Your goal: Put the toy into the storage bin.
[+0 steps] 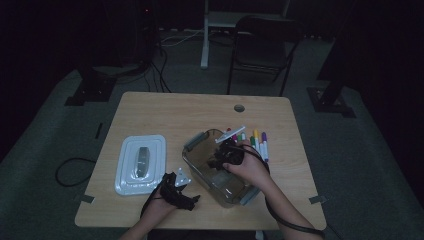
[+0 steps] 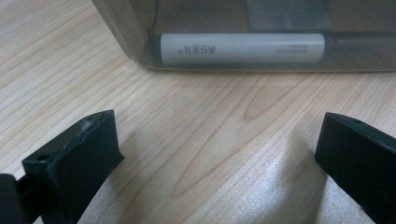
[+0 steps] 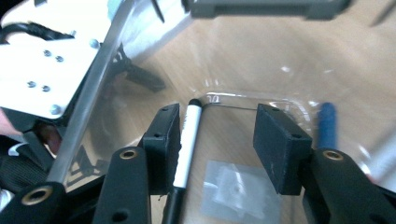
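A clear plastic container (image 1: 196, 141) stands on the wooden table, right of centre. A white marker (image 3: 189, 140) with a black cap lies on its floor. My right gripper (image 3: 217, 140) hangs inside the container with its jaws apart; the marker runs beside one jaw and is not pinched. In the high view the right gripper (image 1: 220, 159) sits over the container's middle. My left gripper (image 2: 219, 154) rests open on the table, facing the container's wall (image 2: 126, 32), through which the same white marker (image 2: 243, 48) shows. In the high view the left gripper (image 1: 192, 198) is just left of the container's near corner.
The container's white lid (image 1: 141, 162) lies flat at the left. Several coloured markers (image 1: 258, 141) lie in a row on the table behind and right of the container. A blue marker (image 3: 328, 123) shows through the container's wall. A round hole (image 1: 239, 108) is near the table's far edge.
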Demonstrator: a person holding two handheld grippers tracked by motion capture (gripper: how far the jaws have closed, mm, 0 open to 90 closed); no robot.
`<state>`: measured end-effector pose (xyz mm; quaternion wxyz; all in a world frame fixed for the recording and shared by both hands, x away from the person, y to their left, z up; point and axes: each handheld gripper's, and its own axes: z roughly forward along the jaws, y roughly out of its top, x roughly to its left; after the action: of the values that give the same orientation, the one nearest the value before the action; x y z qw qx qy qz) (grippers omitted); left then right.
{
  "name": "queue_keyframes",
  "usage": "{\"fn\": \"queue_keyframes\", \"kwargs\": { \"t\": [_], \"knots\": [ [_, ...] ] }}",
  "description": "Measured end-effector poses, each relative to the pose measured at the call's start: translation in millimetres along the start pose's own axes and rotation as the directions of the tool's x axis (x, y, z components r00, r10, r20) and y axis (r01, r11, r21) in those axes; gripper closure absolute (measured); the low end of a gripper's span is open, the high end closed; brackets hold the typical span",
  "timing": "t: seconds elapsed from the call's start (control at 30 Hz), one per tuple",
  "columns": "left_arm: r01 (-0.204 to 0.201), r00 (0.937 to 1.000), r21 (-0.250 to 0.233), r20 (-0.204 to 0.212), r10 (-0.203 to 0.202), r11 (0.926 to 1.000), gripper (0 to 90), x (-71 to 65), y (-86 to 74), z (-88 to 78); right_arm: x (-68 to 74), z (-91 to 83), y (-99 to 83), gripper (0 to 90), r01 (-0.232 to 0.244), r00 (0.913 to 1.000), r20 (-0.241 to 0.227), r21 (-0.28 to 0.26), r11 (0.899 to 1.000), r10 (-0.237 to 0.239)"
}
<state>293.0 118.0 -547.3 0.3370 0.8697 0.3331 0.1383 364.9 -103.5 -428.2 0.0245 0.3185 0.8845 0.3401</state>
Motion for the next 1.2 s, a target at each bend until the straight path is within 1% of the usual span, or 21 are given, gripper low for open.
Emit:
{"fn": "queue_keyframes", "kwargs": {
  "t": [0.13,0.2,0.27,0.4,0.5,0.57,0.63,0.67,0.7,0.73,0.77,0.8,0.83,0.87,0.9,0.93,0.97,1.03,1.07,1.1,1.2],
  "knots": [
    [0.002,1.0,0.001,-0.002,-0.002,1.0,0.5,0.0,0.1,0.0,-6.9,-23.2,-5.4,41.7,0.019,0.9994,0.032,-0.099,0.995,-0.016],
    [0.002,1.0,0.001,-0.002,-0.002,1.0,0.5,0.0,0.1,0.0,-12.2,-35.7,-9.0,37.9,0.021,0.9984,0.055,-0.159,0.987,-0.012],
    [0.002,1.0,0.001,-0.002,-0.002,1.0,0.5,0.0,0.1,0.0,-15.7,-43.5,-12.0,37.1,0.028,0.9982,0.057,-0.188,0.982,-0.018],
    [0.002,1.0,0.001,-0.002,-0.002,1.0,0.5,0.0,0.1,0.0,-22.8,-59.2,-18.5,33.0,0.026,0.9977,0.068,-0.26,0.965,-0.009],
    [0.002,1.0,0.001,-0.002,-0.002,1.0,0.5,0.0,0.1,-0.1,-28.8,-68.9,-23.9,19.7,0.065,0.9955,0.086,-0.308,0.949,-0.04],
    [0.002,1.0,0.0,-0.003,-0.002,1.0,0.5,0.0,0.1,0.1,-32.9,-73.2,-26.3,21.4,0.045,0.9873,0.158,-0.353,0.934,0.012],
    [0.003,1.0,0.0,-0.003,-0.003,1.0,0.5,-0.1,0.0,0.1,-40.5,-77.0,-30.1,27.3,0.041,0.9747,0.219,-0.37,0.928,0.044],
    [0.003,1.0,0.0,-0.003,-0.003,1.0,0.5,-0.1,0.0,0.1,-40.5,-77.0,-30.1,27.3,0.041,0.9747,0.219,-0.37,0.928,0.044],
    [0.002,1.0,0.0,-0.003,-0.002,1.0,0.5,-0.1,0.0,0.1,-43.7,-78.4,-31.7,28.5,0.037,0.9708,0.233,-0.384,0.923,0.058],
    [0.002,1.0,0.0,-0.003,-0.002,1.0,0.5,-0.1,0.0,0.1,-54.3,-81.6,-36.3,40.8,0.009,0.9574,0.266,-0.414,0.91,0.112],
    [0.002,1.0,0.0,-0.003,-0.002,1.0,0.5,-0.1,0.0,0.1,-60.2,-83.3,-38.4,40.2,-0.024,0.95,0.276,-0.399,0.917,0.145],
    [0.002,1.0,0.0,-0.003,-0.002,1.0,0.5,-0.1,0.0,0.1,-67.3,-83.5,-40.9,40.7,-0.048,0.9422,0.284,-0.409,0.911,0.177],
    [0.002,1.0,0.0,-0.003,-0.002,1.0,0.5,0.0,0.0,0.1,-74.8,-83.3,-43.9,46.3,-0.064,0.9372,0.287,-0.417,0.907,0.198],
    [0.002,1.0,0.0,-0.003,-0.002,1.0,0.5,0.0,0.0,0.0,-81.7,-82.4,-46.9,47.5,-0.085,0.9278,0.303,-0.397,0.914,0.218],
    [0.002,1.0,0.0,-0.003,-0.002,1.0,0.5,0.0,0.0,0.0,-81.7,-82.4,-46.9,47.5,-0.085,0.9278,0.303,-0.397,0.914,0.218],
    [0.001,1.0,0.001,-0.002,-0.001,1.0,0.5,0.0,0.0,0.0,-88.8,-80.4,-50.0,47.5,-0.095,0.9142,0.334,-0.374,0.923,0.23],
    [0.001,1.0,0.001,-0.002,-0.001,1.0,0.5,0.0,0.0,0.0,-108.1,-72.9,-60.9,50.5,-0.147,0.8723,0.395,-0.349,0.926,0.288],
    [0.002,1.0,0.001,-0.003,-0.002,1.0,0.5,0.0,0.0,0.0,-123.9,-64.7,-70.7,49.7,-0.192,0.8371,0.435,-0.334,0.923,0.332],
    [0.001,1.0,0.001,-0.003,-0.001,1.0,0.5,0.0,0.0,0.0,-129.2,-61.0,-73.9,49.9,-0.202,0.823,0.458,-0.318,0.926,0.336],
    [0.001,1.0,0.001,-0.003,-0.001,1.0,0.5,0.0,0.0,0.0,-138.6,-54.7,-80.0,51.1,-0.234,0.8015,0.479,-0.298,0.925,0.358],
    [0.001,1.0,0.001,-0.003,-0.001,1.0,0.5,0.0,0.0,0.0,-155.9,-40.4,-92.7,56.5,-0.332,0.7792,0.453,-0.288,0.898,0.434]
  ]
}}
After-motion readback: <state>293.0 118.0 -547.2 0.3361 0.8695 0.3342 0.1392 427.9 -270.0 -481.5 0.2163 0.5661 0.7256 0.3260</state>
